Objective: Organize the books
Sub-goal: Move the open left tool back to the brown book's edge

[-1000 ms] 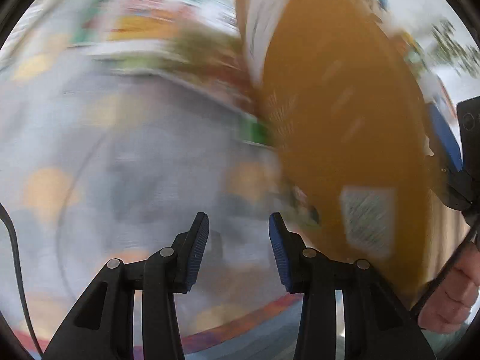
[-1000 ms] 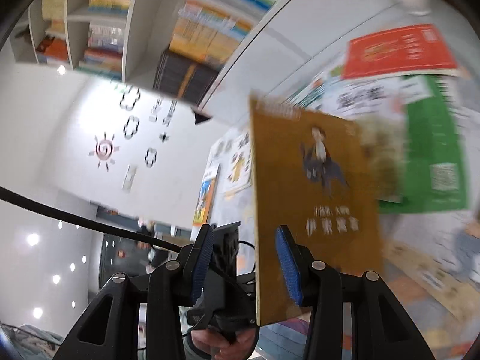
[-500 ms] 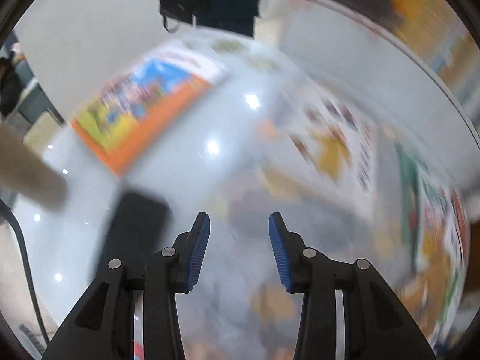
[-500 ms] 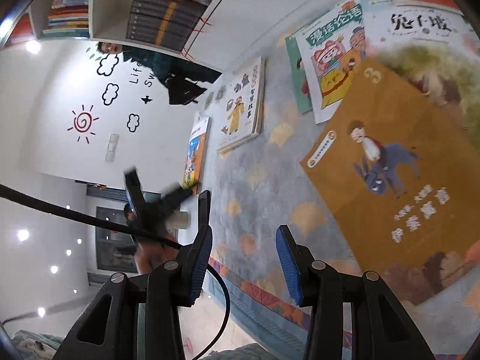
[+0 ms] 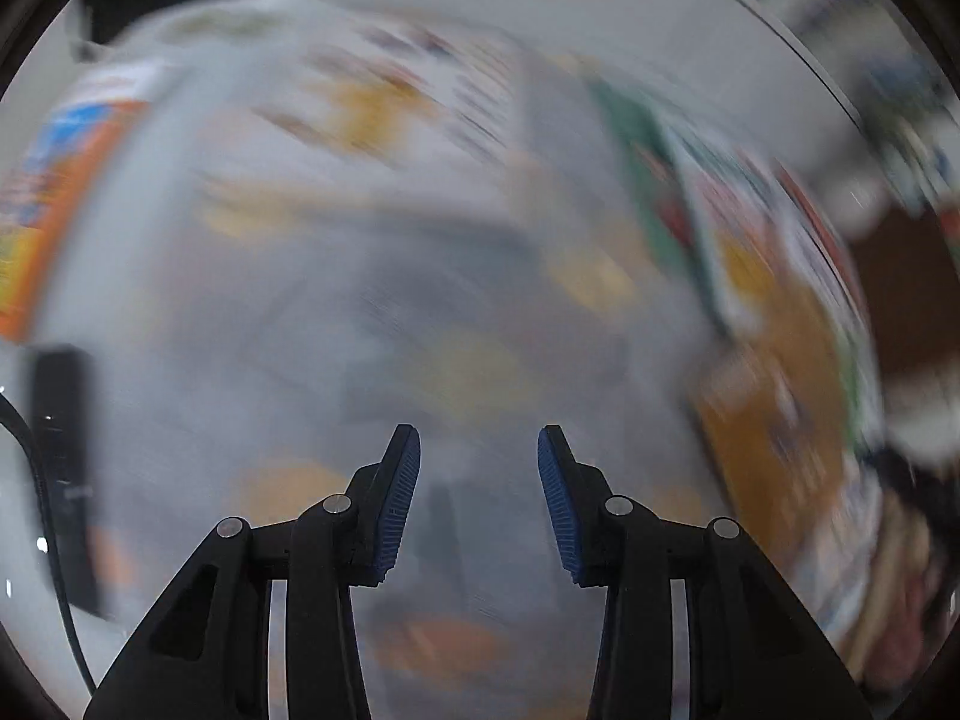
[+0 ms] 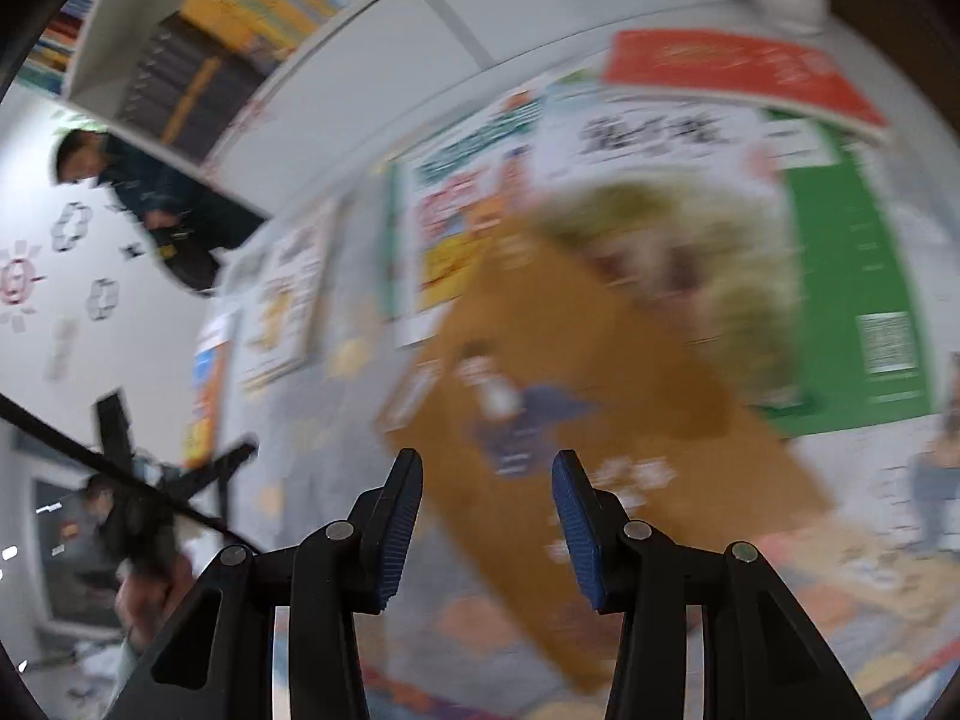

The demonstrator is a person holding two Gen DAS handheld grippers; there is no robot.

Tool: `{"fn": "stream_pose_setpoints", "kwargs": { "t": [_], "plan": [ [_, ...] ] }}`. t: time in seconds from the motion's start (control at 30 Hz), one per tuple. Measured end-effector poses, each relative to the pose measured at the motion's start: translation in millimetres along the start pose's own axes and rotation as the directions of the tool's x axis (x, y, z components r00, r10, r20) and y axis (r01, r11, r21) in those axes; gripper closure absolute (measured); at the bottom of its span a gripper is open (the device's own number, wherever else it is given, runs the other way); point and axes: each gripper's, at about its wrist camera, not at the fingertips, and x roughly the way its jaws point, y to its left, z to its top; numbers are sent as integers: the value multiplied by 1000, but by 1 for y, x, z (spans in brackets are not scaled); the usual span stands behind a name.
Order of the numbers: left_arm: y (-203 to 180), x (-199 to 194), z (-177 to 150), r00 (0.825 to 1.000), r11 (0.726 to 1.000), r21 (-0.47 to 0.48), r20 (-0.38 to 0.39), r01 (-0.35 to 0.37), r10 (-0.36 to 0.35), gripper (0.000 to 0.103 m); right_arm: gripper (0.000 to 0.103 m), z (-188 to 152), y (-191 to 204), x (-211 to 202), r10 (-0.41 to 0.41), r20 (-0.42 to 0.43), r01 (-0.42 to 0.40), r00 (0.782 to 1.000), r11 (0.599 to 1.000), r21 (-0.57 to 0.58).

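A brown picture book [image 6: 600, 372] lies flat, slanted over other books on the grey leaf-patterned rug [image 6: 312, 480]. My right gripper [image 6: 487, 474] hovers above its near edge, open, nothing between the pads. Around it lie a red book [image 6: 738, 72], a green book [image 6: 852, 300], a white book with black characters [image 6: 648, 132] and a colourful book [image 6: 462, 228]. In the blurred left wrist view my left gripper [image 5: 479, 450] stands open and empty over the rug [image 5: 300, 360], the brown book [image 5: 774, 408] far to its right. It also shows small in the right wrist view as the left gripper [image 6: 174, 468].
A white bookshelf [image 6: 228, 30] full of books stands at the back. A person [image 6: 150, 198] in dark clothes is beyond the rug. A white book [image 6: 288, 300] and an orange book [image 6: 207, 396] lie at the rug's far edge. A dark flat object [image 5: 60, 468] lies left.
The brown book, upright beside my right gripper a second ago, now lies flat on the other books. My left gripper has swept sideways across the rug. Both jaws kept their width.
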Motion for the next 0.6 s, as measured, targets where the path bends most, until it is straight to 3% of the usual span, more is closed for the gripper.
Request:
{"fn": "stream_pose_setpoints", "kwargs": {
  "t": [0.13, 0.23, 0.3, 0.47, 0.6],
  "plan": [
    [-47, 22, -30, 994, 991, 98, -82, 87, -79, 65, 58, 1, -24, -3, -139, 17, 139, 990, 990, 30],
    [-66, 35, -45, 976, 980, 103, -157, 168, -150, 65, 58, 2, -44, -4, -176, 9, 176, 984, 983, 62],
    [-75, 34, -51, 979, 979, 118, -137, 167, -150, 65, 58, 0, -55, 0, -197, -5, 196, 980, 977, 82],
    [-84, 45, -45, 952, 963, 74, -187, 259, -242, 65, 58, -12, -59, 9, -220, -1, 220, 975, 972, 87],
    [-99, 53, -31, 935, 945, 95, -205, 313, -289, 65, 58, -14, -47, 13, -297, 28, 296, 955, 955, 26]
  ]
}}
